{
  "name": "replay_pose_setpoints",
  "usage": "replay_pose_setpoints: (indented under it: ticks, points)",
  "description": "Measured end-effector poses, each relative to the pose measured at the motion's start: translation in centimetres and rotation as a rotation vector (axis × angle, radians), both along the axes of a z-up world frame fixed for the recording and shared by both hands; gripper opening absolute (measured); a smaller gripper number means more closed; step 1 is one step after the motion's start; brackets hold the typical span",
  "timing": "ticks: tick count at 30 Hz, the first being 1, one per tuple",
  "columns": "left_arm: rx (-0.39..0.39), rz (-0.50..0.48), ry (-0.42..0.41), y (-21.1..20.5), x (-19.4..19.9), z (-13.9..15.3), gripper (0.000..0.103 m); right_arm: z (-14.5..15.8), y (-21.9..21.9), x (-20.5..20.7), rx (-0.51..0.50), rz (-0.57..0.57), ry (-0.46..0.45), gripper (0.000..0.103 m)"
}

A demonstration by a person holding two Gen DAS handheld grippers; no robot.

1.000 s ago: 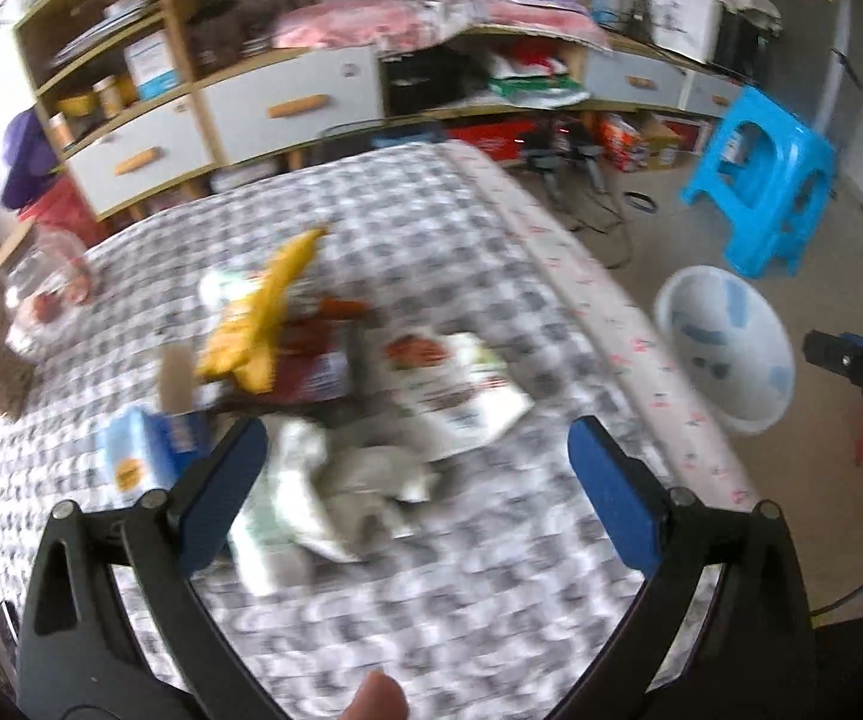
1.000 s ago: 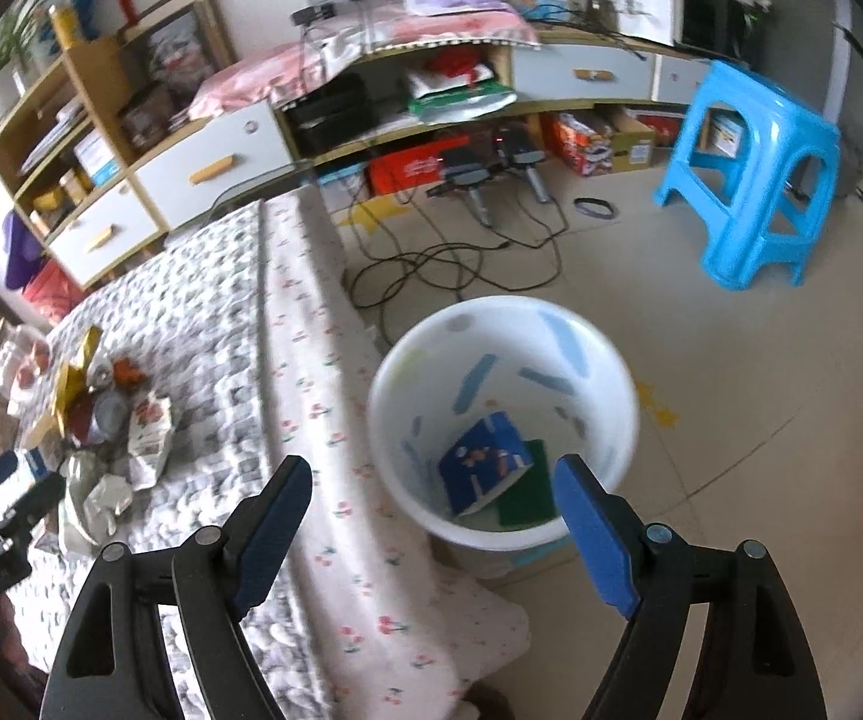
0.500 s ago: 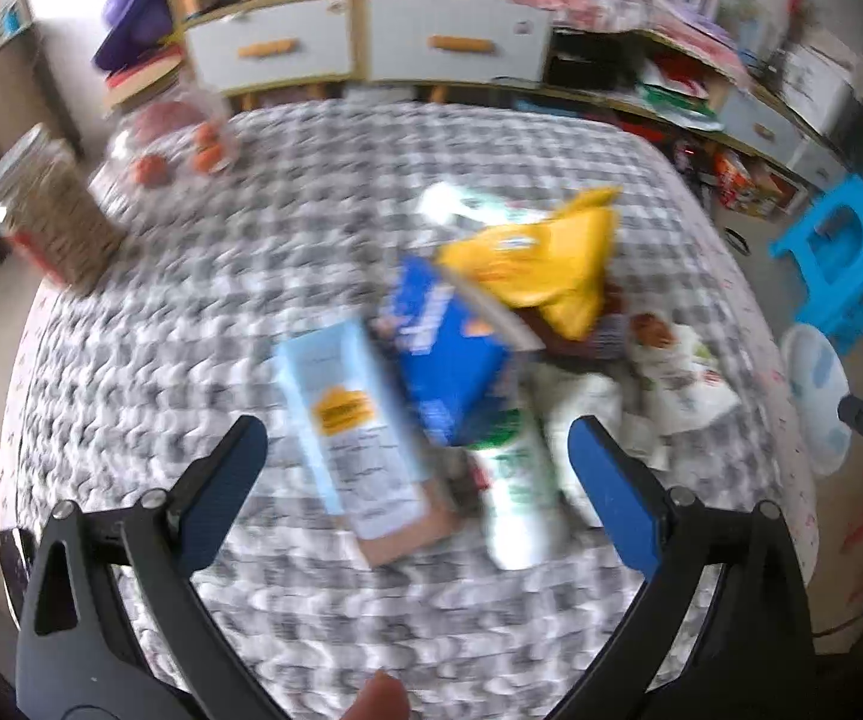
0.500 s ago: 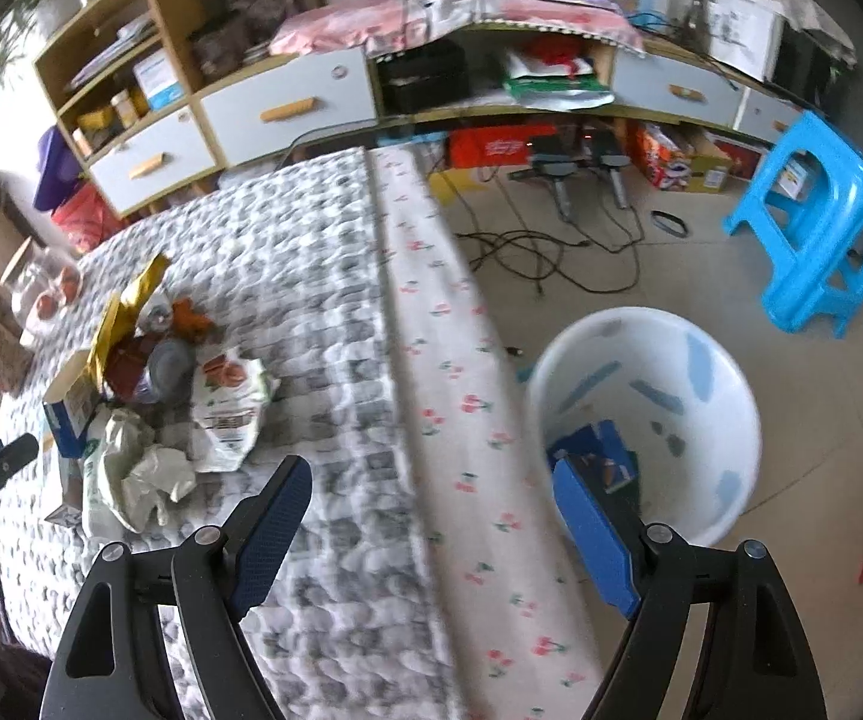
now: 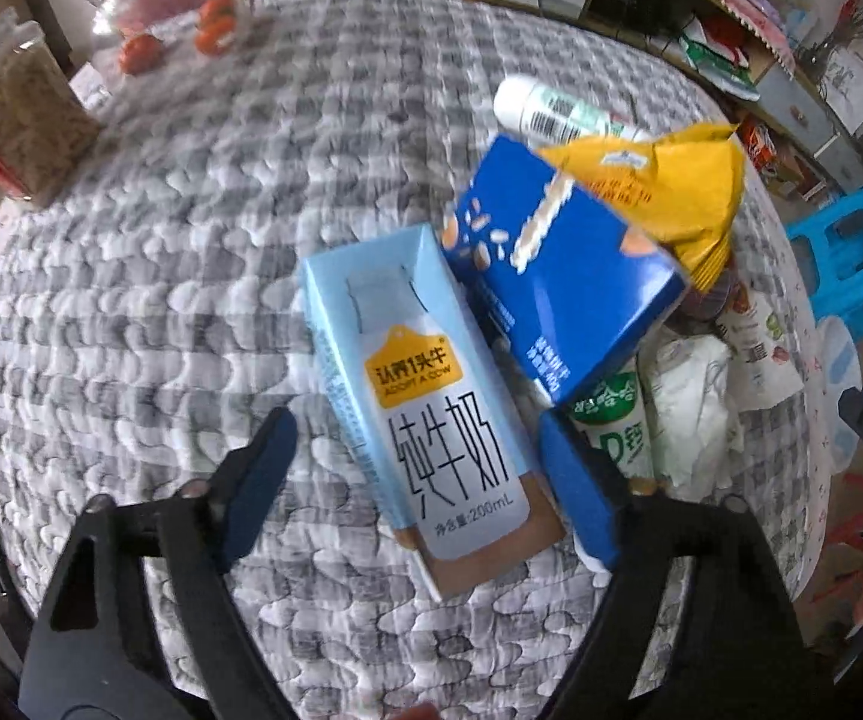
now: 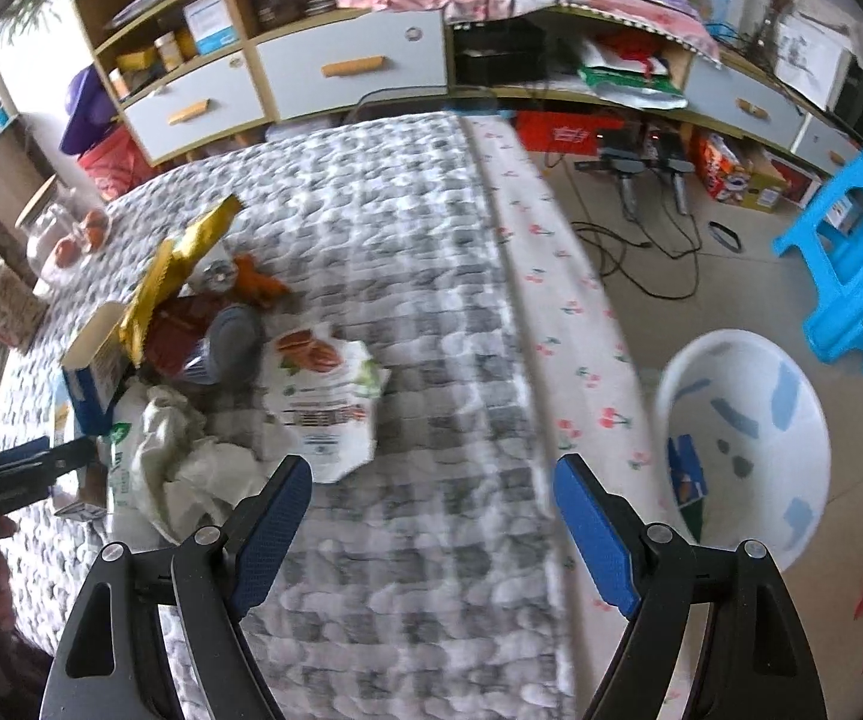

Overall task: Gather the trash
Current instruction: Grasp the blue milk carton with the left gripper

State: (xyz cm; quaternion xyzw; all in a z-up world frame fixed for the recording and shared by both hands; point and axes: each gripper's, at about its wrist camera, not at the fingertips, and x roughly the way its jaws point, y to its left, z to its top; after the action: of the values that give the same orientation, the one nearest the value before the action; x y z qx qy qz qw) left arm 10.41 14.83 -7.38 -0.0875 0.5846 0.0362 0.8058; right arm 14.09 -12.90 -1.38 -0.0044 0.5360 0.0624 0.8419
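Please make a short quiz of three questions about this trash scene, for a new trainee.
1. True or false: the left gripper already clamps the light blue milk carton.
2. Which lies partly on the dark blue carton? A) yellow snack bag B) crumpled tissue
3. What already lies in the white bin?

Key: 1. False; the fingers are spread around it. 2. A. 3. A blue carton.

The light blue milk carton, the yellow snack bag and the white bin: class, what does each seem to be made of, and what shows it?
Light blue milk carton: coated paperboard, probably; flat printed faces, sharp folded edges.
Yellow snack bag: thin plastic or foil film; creased and glossy.
White bin: moulded plastic, likely; smooth, slightly shiny curved wall.
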Motion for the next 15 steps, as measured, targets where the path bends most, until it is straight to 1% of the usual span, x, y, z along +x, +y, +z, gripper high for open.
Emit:
replay_pose_setpoints:
  ticks: [1, 2, 3, 4, 5, 8, 15]
  points:
    - [-0.022, -0.004, 0.01, 0.0, 0.1, -0.4, 0.076, -0.1, 0.6, 0.1, 0.001, 0.01, 0.002, 0.084]
    - [-0.05, 0.0, 0.016, 0.0, 0.1, -0.6, 0.071, -0.2, 1.0, 0.1, 0.001, 0.019, 0.004, 0.084]
    - [-0.102, 0.011, 0.02, 0.2, 0.1, -0.8, 0.067, -0.3, 1.4, 0.2, 0.0, 0.027, 0.006, 0.084]
    - [-0.119, 0.021, 0.024, 0.4, 0.0, -0.7, 0.066, -0.4, 1.9, 0.4, -0.005, 0.034, 0.008, 0.084]
    - [-0.12, 0.029, 0.02, 0.5, -0.2, -0.6, 0.065, -0.6, 2.0, 0.5, -0.007, 0.037, 0.011, 0.084]
    - [-0.072, 0.022, -0.023, 0.5, -0.7, 0.4, 0.062, -1.4, 2.4, 1.2, -0.011, 0.035, 0.033, 0.084]
    - [-0.058, 0.029, -0.131, 2.2, -2.4, 3.1, 0.061, -3.4, 2.8, 2.9, 0.0, 0.014, 0.081, 0.084]
